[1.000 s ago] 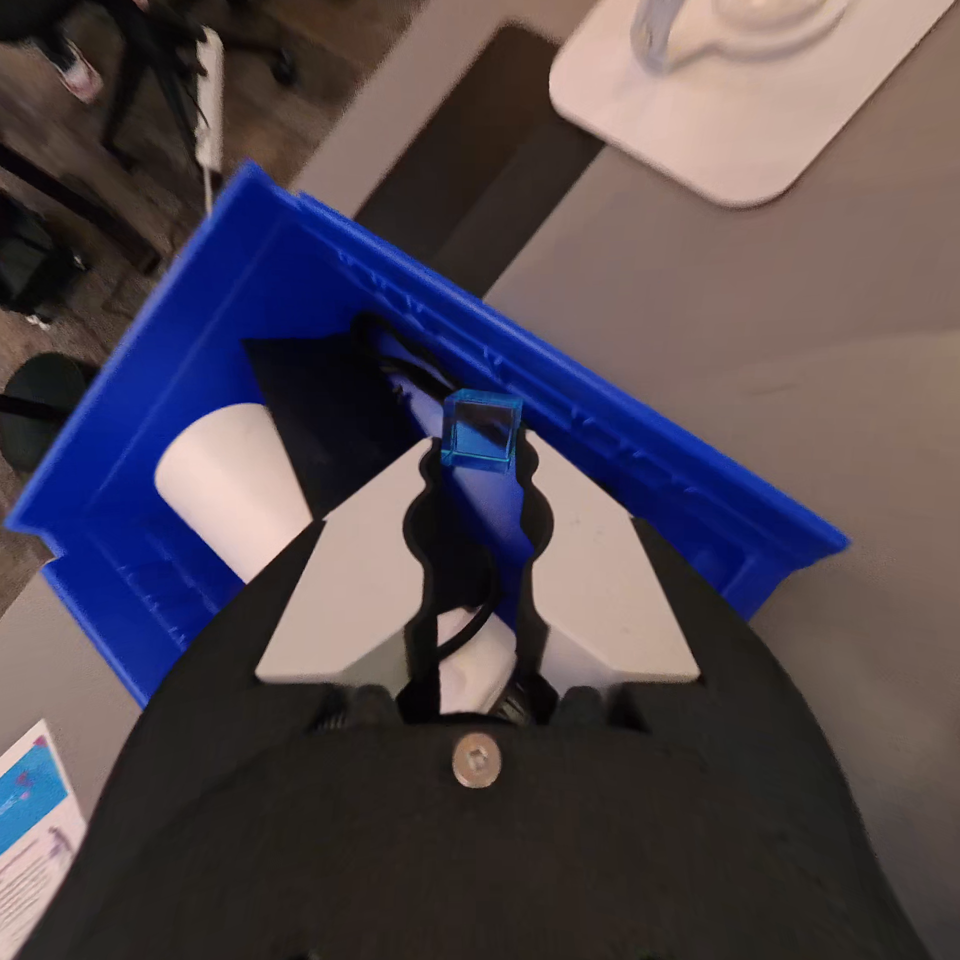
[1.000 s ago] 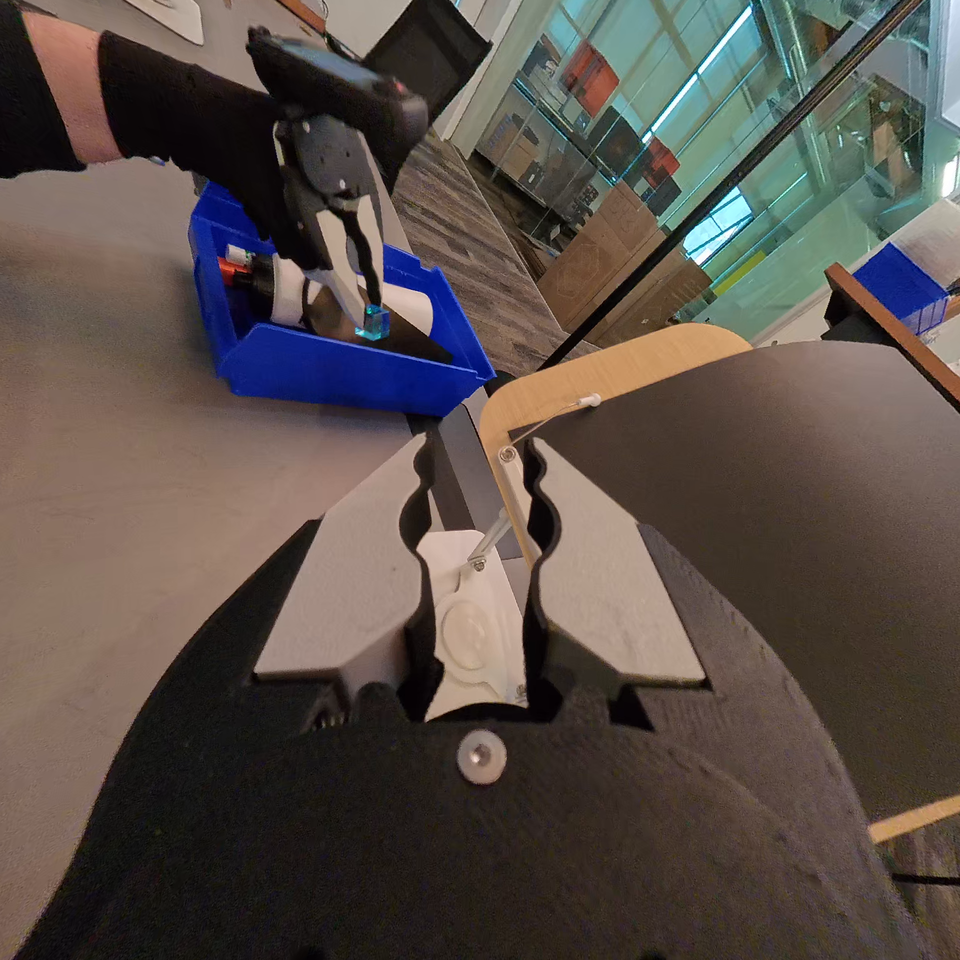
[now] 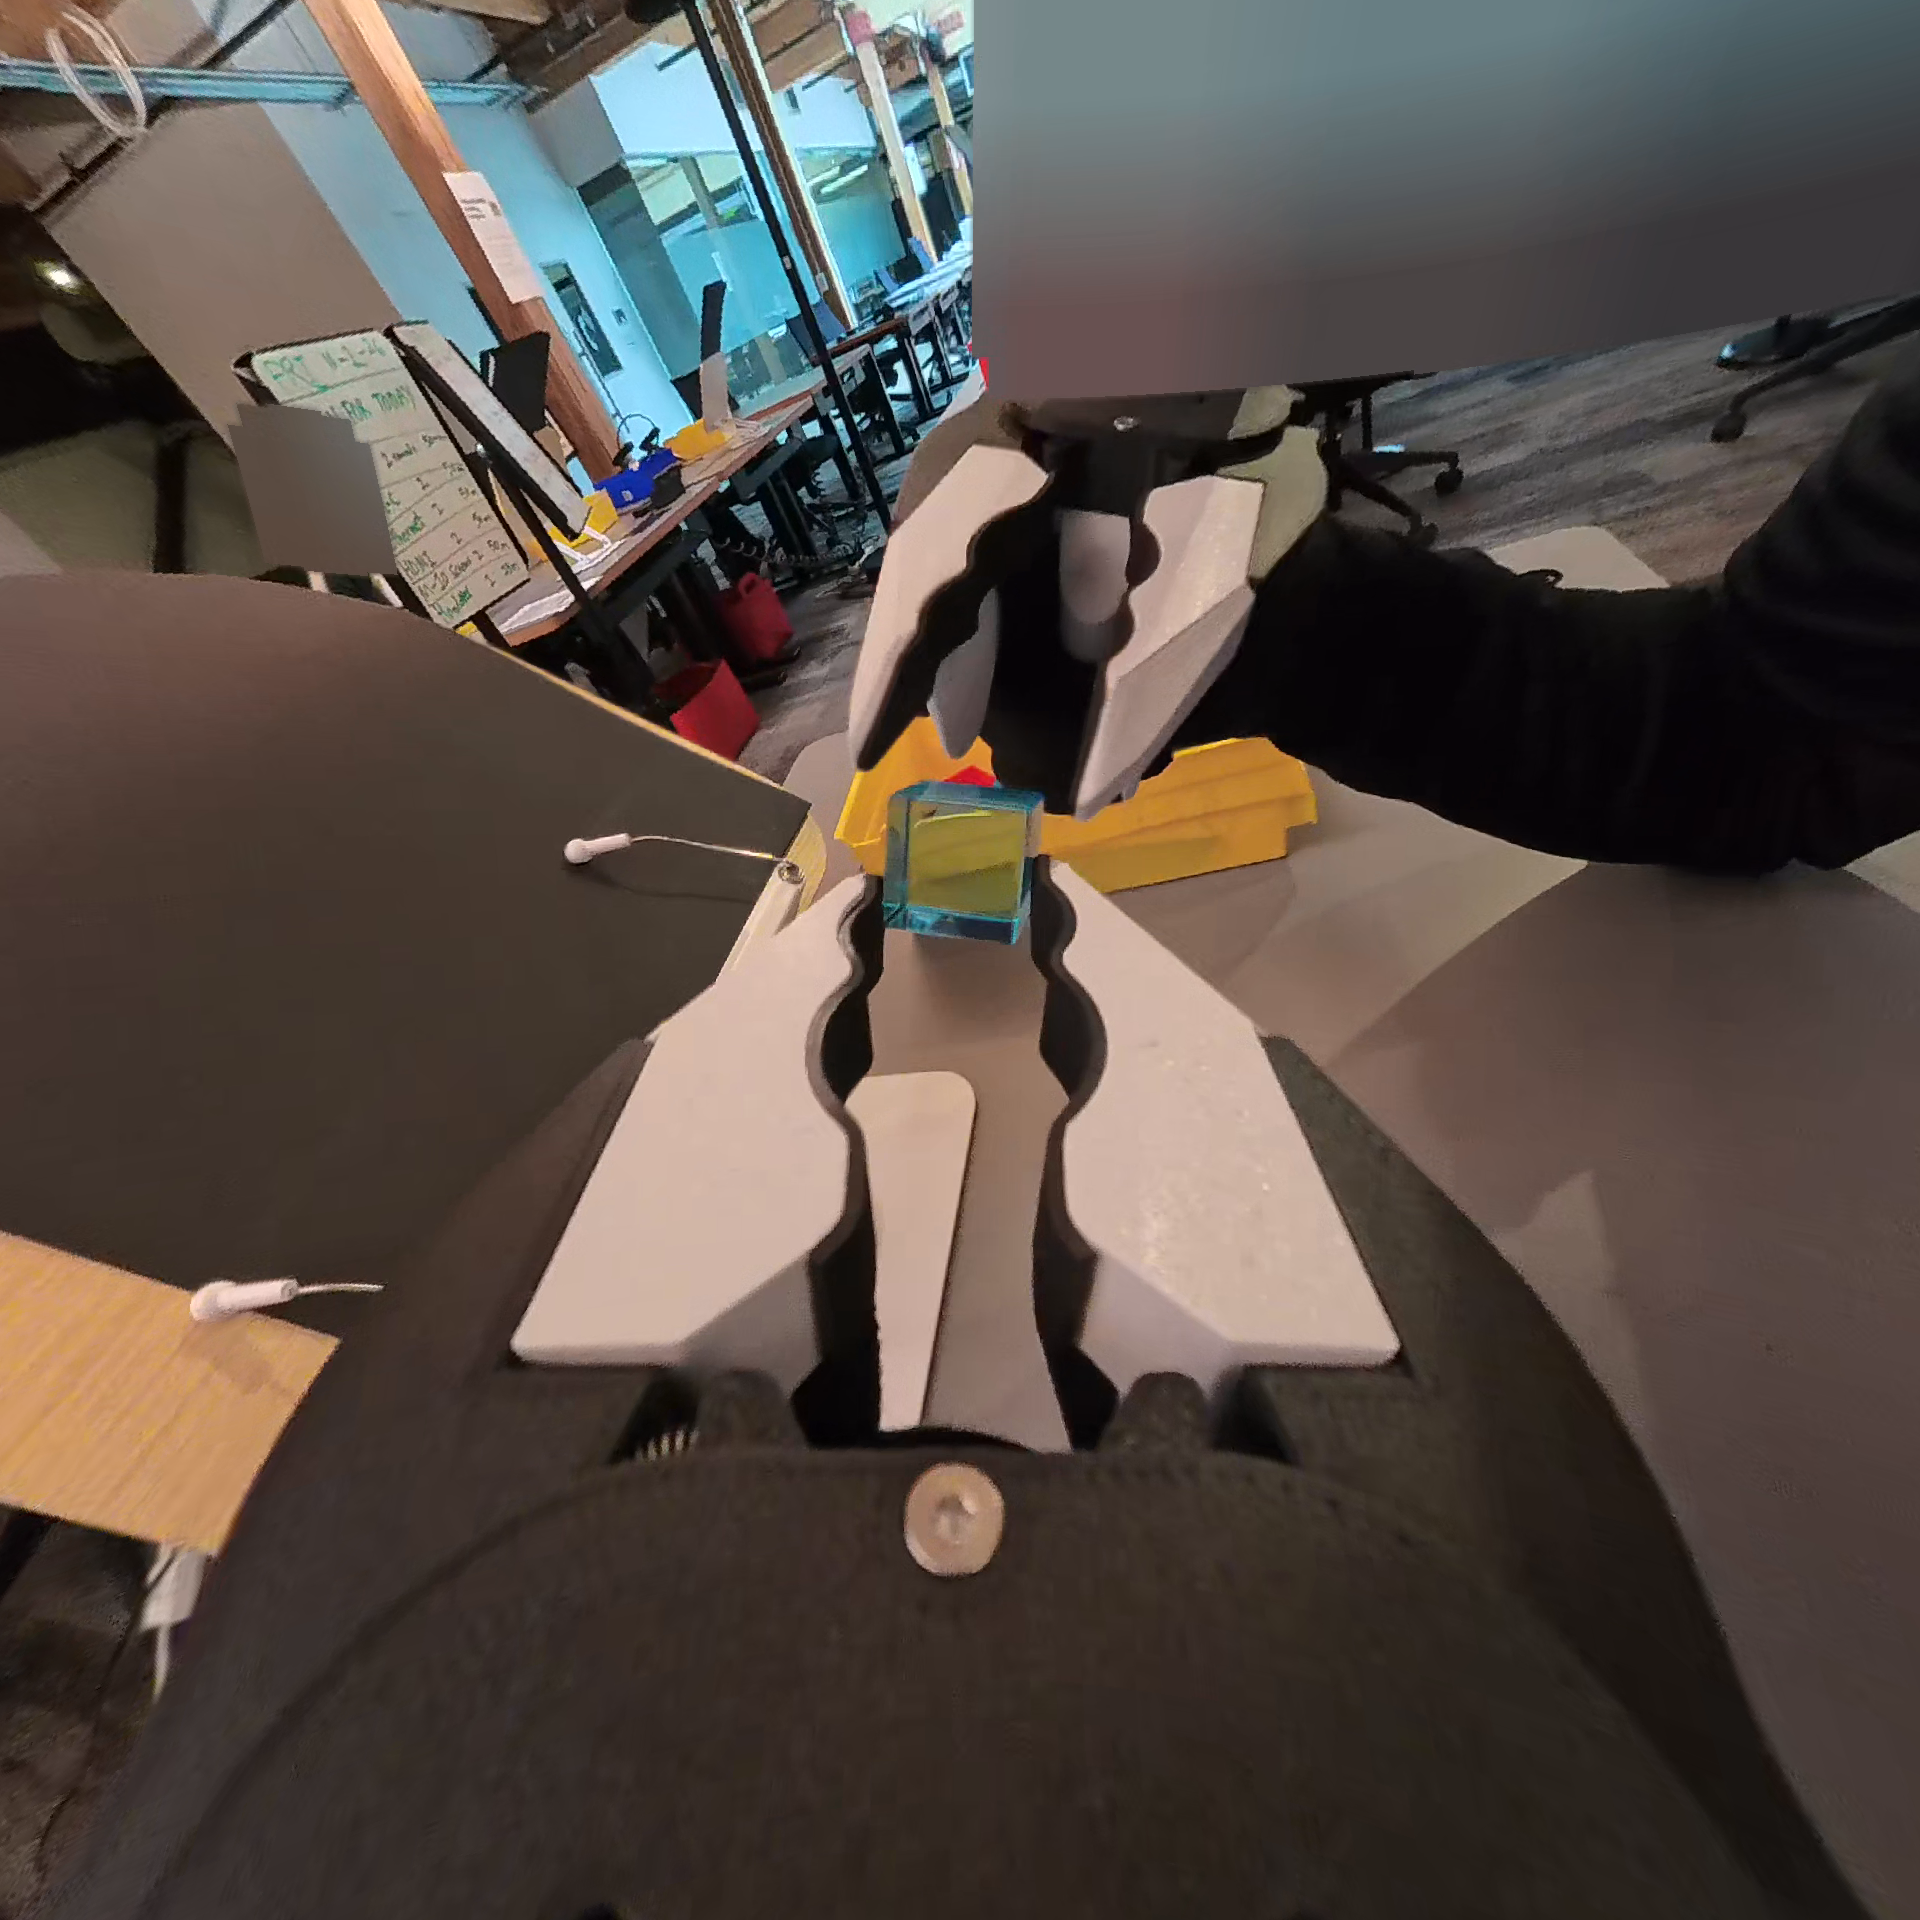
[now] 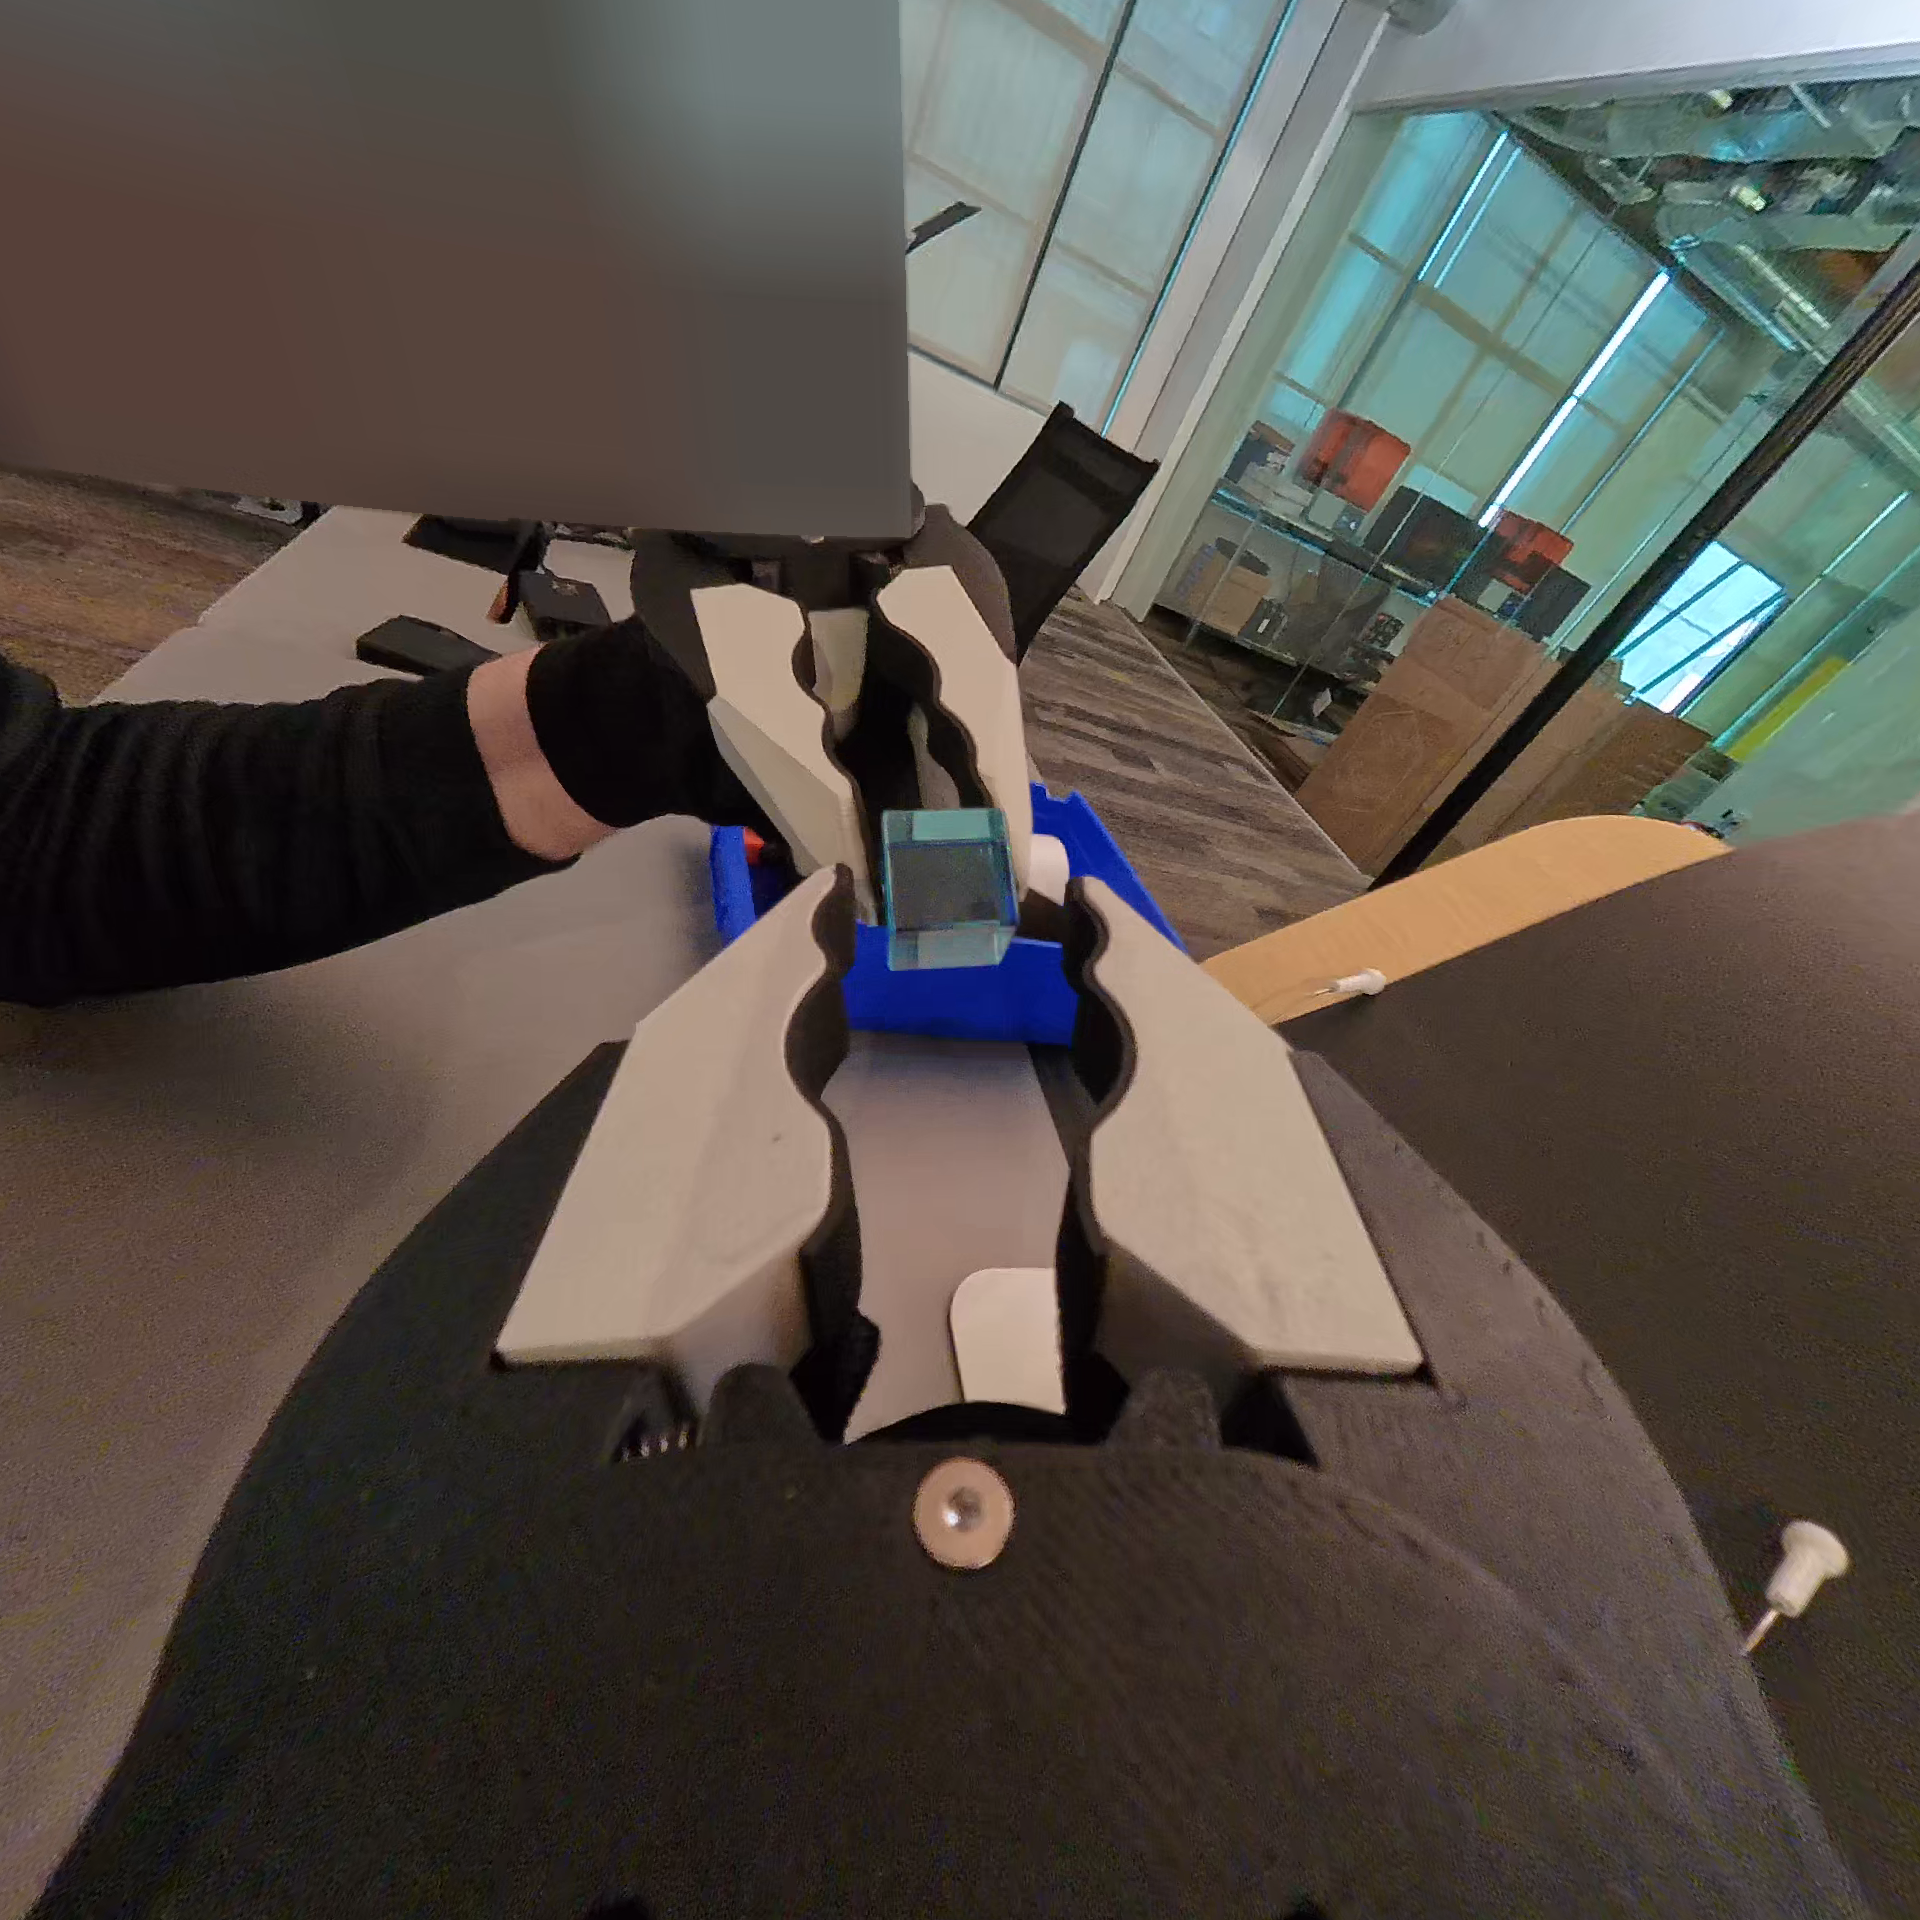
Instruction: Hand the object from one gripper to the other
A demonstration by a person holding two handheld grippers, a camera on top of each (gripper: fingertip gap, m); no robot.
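A clear blue cube (image 3: 961, 878) is clamped between the tips of my left gripper (image 3: 956, 904) and held in the air above the grey table (image 3: 1558, 1091). My right gripper (image 3: 987, 774) faces it from the far side, held by a gloved hand, with its jaws open just above and behind the cube. In the right wrist view the cube (image 4: 945, 899) hangs level with the open tips of my right gripper (image 4: 956, 894), with space on both sides. The left gripper (image 4: 935, 862) reaches down to it from behind.
A blue bin (image 4: 956, 987) with several items sits behind the cube. A yellow bin (image 3: 1195, 821) stands on the table beyond. A black panel with a wooden edge (image 3: 312, 831) lies to one side, and a white pad (image 3: 914, 1195) lies below the fingers. Only a small space, under 4 cm, lies between the two pairs of fingers.
My left gripper has lifted the cube away from the blue bin and swung to face the right gripper. The right gripper has opened wider and closed in on the cube.
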